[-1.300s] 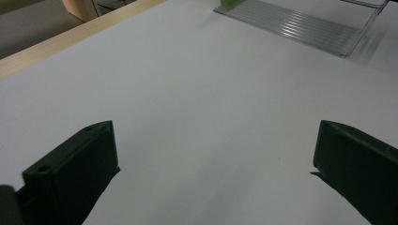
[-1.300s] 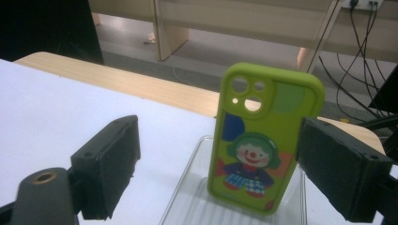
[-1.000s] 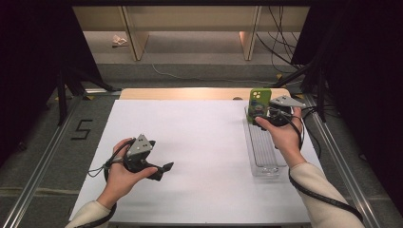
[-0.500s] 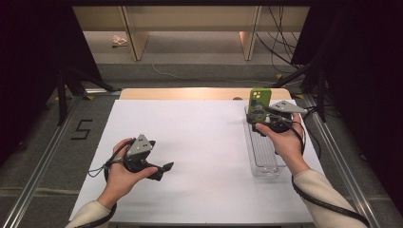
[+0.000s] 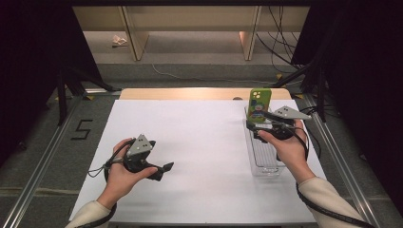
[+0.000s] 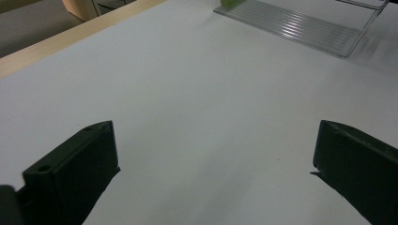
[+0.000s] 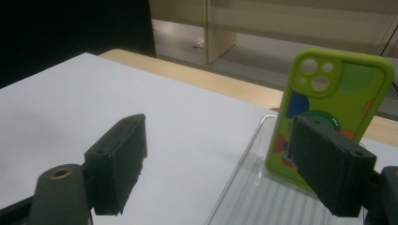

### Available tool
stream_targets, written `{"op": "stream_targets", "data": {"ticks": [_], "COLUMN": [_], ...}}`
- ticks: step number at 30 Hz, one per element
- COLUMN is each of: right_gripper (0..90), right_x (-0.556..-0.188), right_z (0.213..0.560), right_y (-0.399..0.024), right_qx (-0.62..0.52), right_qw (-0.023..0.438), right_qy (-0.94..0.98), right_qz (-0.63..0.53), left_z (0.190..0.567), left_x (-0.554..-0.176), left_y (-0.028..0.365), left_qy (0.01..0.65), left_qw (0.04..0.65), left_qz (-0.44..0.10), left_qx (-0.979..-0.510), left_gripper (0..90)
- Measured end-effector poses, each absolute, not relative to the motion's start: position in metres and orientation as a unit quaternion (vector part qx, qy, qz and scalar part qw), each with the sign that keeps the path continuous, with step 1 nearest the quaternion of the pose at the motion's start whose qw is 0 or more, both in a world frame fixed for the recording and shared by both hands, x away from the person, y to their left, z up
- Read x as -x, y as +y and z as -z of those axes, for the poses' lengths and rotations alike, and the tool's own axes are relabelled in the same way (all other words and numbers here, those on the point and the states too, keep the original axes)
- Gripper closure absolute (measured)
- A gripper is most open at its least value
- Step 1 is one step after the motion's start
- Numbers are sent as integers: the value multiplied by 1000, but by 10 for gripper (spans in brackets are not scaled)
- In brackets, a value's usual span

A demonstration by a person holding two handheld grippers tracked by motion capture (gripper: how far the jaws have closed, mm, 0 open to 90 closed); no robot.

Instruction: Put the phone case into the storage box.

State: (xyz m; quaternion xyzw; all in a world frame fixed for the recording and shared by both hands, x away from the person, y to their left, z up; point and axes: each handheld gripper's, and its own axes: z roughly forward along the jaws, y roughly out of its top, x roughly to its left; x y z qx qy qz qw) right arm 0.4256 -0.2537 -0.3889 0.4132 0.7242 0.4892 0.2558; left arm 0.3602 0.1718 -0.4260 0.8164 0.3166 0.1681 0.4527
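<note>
A phone in a bright green case [image 5: 259,104] stands upright at the far end of a clear plastic rack [image 5: 264,154] on the right of the white table [image 5: 204,142]. My right gripper [image 5: 254,122] hovers just in front of it, open. Its jaws have closed a little within the last second, with nothing between them. In the right gripper view the phone [image 7: 335,101] stands just behind the right jaw, beyond my gripper [image 7: 216,140], and is not gripped. My left gripper [image 5: 164,170] rests low over the near left of the table, open and empty [image 6: 213,140].
The ribbed rack [image 6: 300,28] runs along the table's right side, and its empty near slots lie under my right hand. A wooden strip [image 5: 199,93] borders the far edge. Metal rails and dark stands flank the table.
My right gripper has drawn slightly back and to the right from the phone, so more of the green case shows. The left hand has stayed put.
</note>
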Motion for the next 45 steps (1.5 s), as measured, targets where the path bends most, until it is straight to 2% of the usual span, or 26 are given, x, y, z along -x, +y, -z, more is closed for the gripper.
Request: {"op": "stream_targets", "data": {"ticks": [11, 19, 45], "right_gripper": [206, 160, 160], "right_x": [-407, -393, -366], "right_z": [389, 390, 400], "right_y": [-258, -266, -283], "right_qx": [-390, -372, -358], "right_qw": [241, 240, 231], "right_qy": [729, 731, 737], "right_qz": [-509, -519, -525], "left_z": [425, 425, 424], "left_x": [-360, -360, -359], "left_y": [172, 173, 175], "left_qy": [316, 317, 319], "left_qw": [455, 457, 455], "left_qz": [-171, -169, -171], "left_qx": [-815, -814, -814], "left_gripper": [0, 0, 2]}}
